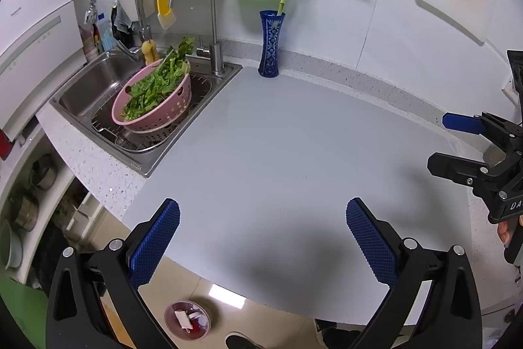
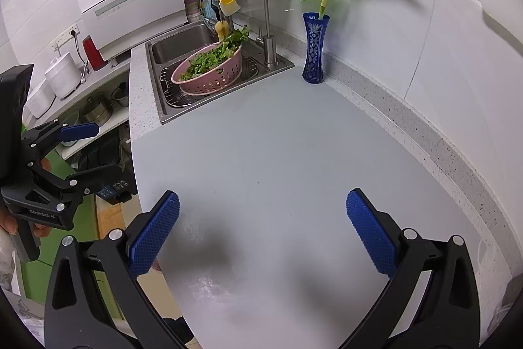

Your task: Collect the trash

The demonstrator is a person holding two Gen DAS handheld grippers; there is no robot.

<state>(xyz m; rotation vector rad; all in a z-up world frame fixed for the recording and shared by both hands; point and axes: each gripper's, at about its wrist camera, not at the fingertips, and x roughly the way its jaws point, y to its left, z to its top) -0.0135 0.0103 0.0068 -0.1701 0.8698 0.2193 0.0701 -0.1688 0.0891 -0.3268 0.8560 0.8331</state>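
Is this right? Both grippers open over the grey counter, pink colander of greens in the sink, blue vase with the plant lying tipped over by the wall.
Not quite: the blue vase stands upright by the wall, plant stem rising from it, as the right wrist view shows. The rest holds: left gripper and right gripper are open over the grey counter, and the pink colander of greens sits in the sink.

My two grippers (image 1: pixel 263 237) (image 2: pixel 263 231) are black frames with silver screws; my fingers (image 1: pixel 157 239) wear blue dimpled pads.

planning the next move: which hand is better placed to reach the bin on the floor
Probably left: the left hand-held gripper is open at the edge of the counter, bin just below it.
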